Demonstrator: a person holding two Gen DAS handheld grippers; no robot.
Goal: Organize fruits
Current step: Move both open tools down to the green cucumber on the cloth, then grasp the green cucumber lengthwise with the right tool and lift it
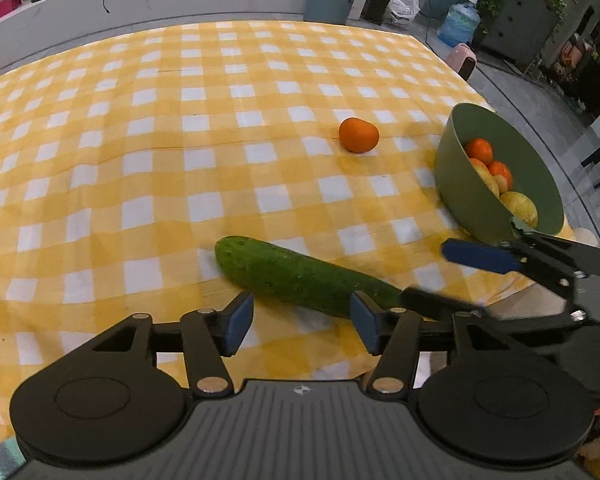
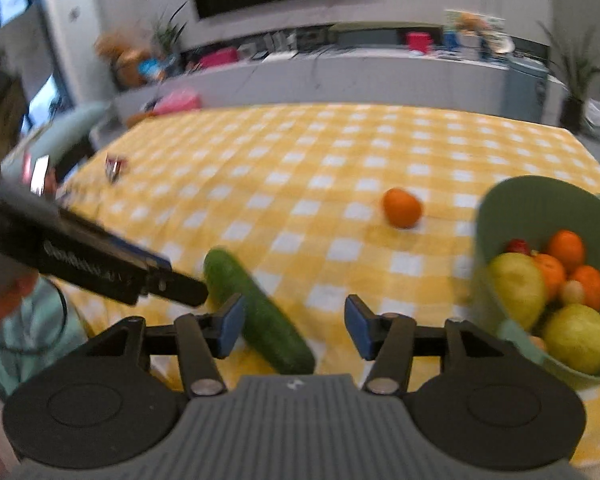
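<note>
Jaws wide on both: left gripper (image 1: 302,322) gaping, holding nothing; right gripper (image 2: 296,326) likewise spread and bare. Pale lettering along the left gripper's black body in the right wrist view, too blurred to read; small emblem on each grey housing, no legible word.

Cucumber (image 1: 300,276) flat on the yellow-checked tabletop (image 1: 180,120), close to the near edge, lying slantwise just beyond the left jaws, its right end behind the right-hand blue pad. In the right wrist view, cucumber (image 2: 260,312) running between the right jaws, nearer the left-hand pad, not pinched. Orange (image 1: 359,135) alone on the cloth, well beyond the cucumber toward the middle. Green bowl (image 1: 456,184) by the right edge, tilted, holding oranges and yellow-green fruits.
</note>
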